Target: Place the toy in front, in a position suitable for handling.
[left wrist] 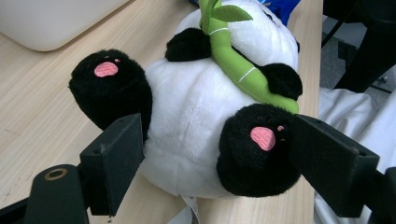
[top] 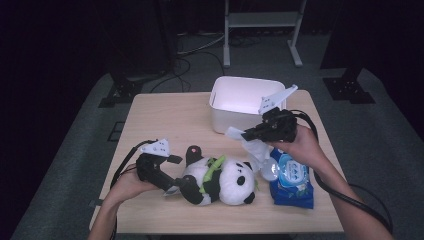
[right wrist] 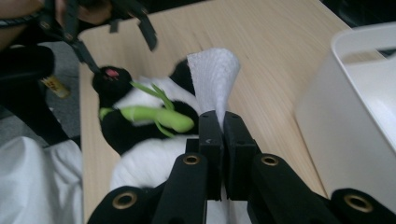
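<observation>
So closest to me in the left gripper view is the stuffed panda [left wrist: 205, 116], lying on its back on the desk [left wrist: 42, 107] with its feet toward me. My left gripper [left wrist: 217, 154] has its jaws around the bottom end of it: one jaw sits by the foot on the left side of the view, the other touches the outside of the other foot. Can't tell if they're really squeezing or just resting there, so I'd call them spread around the panda rather than clamped. There's a green bamboo stalk [left wrist: 233, 60] across its belly.

From the high view, the panda [top: 220, 180] is near the front edge of the desk [top: 165, 120], head pointing right, with my left gripper [top: 175, 182] at its left end.

My right gripper [top: 248, 134] is up off the desk, jaws clenched tight on a white wipe [right wrist: 214, 77] that sticks up out of them. In the high view the wipe [top: 257, 149] trails down to a blue wipes pack [top: 292, 180] lying just right of the panda's head. The white bin [top: 245, 102] sits at the back of the desk, just beside that gripper.
</observation>
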The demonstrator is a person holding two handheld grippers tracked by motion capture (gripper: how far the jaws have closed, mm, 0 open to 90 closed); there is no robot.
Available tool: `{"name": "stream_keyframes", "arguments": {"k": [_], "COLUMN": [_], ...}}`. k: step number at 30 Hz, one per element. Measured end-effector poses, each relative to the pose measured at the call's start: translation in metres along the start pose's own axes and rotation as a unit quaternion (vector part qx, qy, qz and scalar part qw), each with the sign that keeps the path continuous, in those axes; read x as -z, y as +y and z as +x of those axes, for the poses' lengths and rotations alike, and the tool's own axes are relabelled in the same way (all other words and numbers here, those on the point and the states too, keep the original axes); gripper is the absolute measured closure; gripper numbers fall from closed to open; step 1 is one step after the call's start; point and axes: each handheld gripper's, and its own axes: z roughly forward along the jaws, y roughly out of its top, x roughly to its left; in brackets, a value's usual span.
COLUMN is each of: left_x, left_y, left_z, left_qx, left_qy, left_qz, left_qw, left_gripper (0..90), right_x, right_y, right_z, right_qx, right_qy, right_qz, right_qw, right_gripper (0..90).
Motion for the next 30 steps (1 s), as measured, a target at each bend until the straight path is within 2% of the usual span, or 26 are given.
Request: {"name": "stream_keyframes", "arguments": {"k": [1, 2, 10, 11, 12, 18, 22, 27, 28, 30], "left_x": [0.0, 0.0, -0.001, -0.001, -0.001, -0.001, -0.001, -0.001, -0.001, -0.001], "left_y": [0.0, 0.0, 0.0, 0.0, 0.0, 0.0, 0.0, 0.001, 0.001, 0.002], "left_z": [0.0, 0.0, 0.0, 0.0, 0.0, 0.0, 0.001, 0.0, 0.0, -0.001], "left_qx": [0.0, 0.0, -0.001, -0.001, -0.001, 0.0, -0.001, 0.0, -0.001, -0.001], "left_qy": [0.0, -0.001, -0.005, -0.005, -0.004, -0.005, -0.007, -0.007, -0.006, -0.006], "left_qz": [0.0, 0.0, 0.001, 0.001, 0.003, 0.003, 0.005, 0.006, 0.008, 0.01], "left_qw": [1.0, 1.0, 1.0, 1.0, 1.0, 1.0, 1.0, 1.0, 0.9999, 0.9999], "left_gripper": [17.4, 17.4, 17.3, 17.3, 17.3, 17.4, 17.4, 17.4, 17.4, 17.4], "right_x": [0.0, -0.005, -0.029, -0.029, -0.034, -0.042, -0.045, -0.051, -0.055, -0.058], "right_y": [0.0, 0.009, 0.045, 0.045, 0.052, 0.066, 0.066, 0.054, 0.045, 0.037], "right_z": [0.0, 0.005, 0.029, 0.029, 0.035, 0.051, 0.056, 0.05, 0.047, 0.044], "right_qx": [0.0, 0.008, 0.04, 0.04, 0.049, 0.067, 0.07, 0.059, 0.051, 0.048], "right_qy": [0.0, 0.009, 0.045, 0.045, 0.052, 0.07, 0.075, 0.075, 0.076, 0.075], "right_qz": [0.0, 0.002, -0.005, -0.005, -0.006, -0.012, -0.014, -0.01, -0.005, -0.001], "right_qw": [1.0, 0.9999, 0.9982, 0.9982, 0.9974, 0.9952, 0.9946, 0.9954, 0.9958, 0.996], "right_gripper": [86.7, 86.7, 86.6, 86.6, 86.6, 86.5, 86.3, 86.2, 86.1, 86.1]}}
